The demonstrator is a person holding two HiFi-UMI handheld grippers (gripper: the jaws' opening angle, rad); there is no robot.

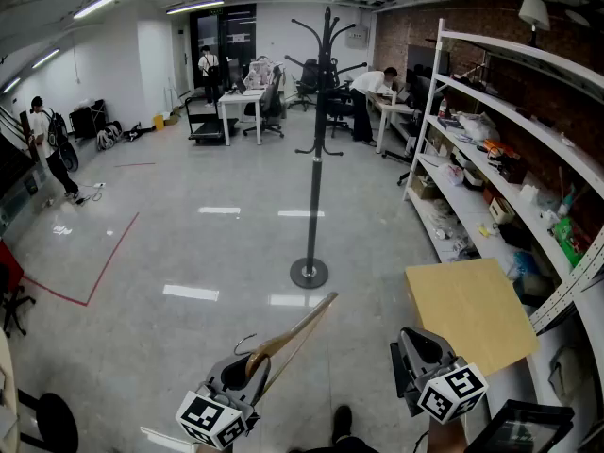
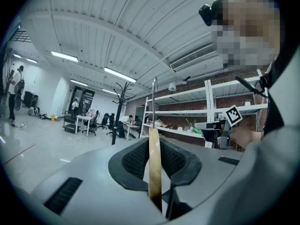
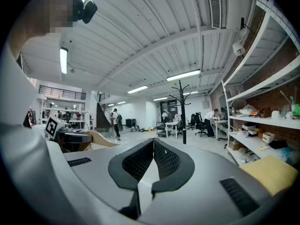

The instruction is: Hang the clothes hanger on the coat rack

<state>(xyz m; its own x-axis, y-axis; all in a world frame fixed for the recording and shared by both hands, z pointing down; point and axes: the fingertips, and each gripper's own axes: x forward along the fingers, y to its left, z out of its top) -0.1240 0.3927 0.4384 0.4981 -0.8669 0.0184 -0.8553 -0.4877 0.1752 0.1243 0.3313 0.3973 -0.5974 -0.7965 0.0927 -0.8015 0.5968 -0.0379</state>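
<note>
Left gripper [image 1: 247, 366] clamped on hanger [image 1: 297, 333], which juts ahead and rightward past its jaws. Right gripper [image 1: 415, 343] jaws together, nothing between. Rack [image 1: 319, 140] well ahead of both

The shiny gray floor [image 1: 189, 253] is very wide. The black coat rack [image 1: 318, 149] stands on it on a round foot, well apart from the other things. Thin red lines [image 1: 109, 258] are stuck on the floor at the left. A tall white shelf [image 1: 500, 125] runs along the right side, full of small things [image 1: 491, 154] (too jumbled to name). White tables [image 1: 242, 102] stand on the floor far back.
</note>
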